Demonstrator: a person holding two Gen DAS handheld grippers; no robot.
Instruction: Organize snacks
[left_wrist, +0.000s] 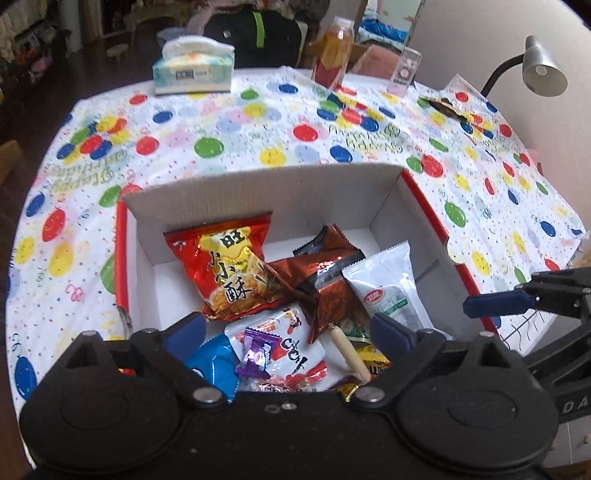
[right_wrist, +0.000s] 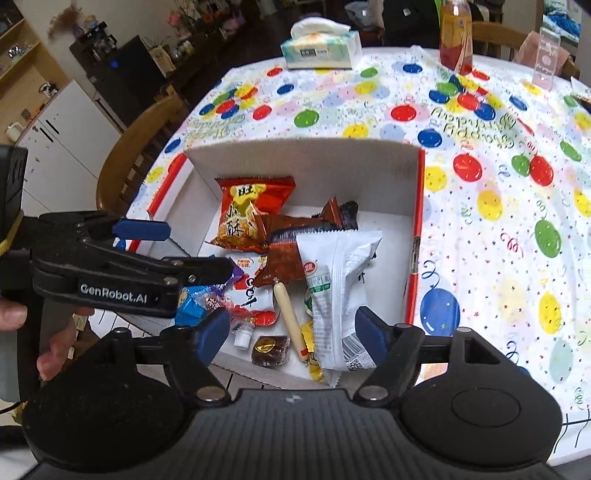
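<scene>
My left gripper and right gripper both spread apart, empty, over the snack-filled cardboard box, balloon-print tablecloth beneath it, tissue box and juice bottle beyond it, wooden chair left of it.

I see the box on the surface, packed with snacks: a chip bag toward its far wall, a foil packet before it, a pouch to the right, a sausage stick between. Far behind stand a tissue box and, to its right, a bottle.
</scene>
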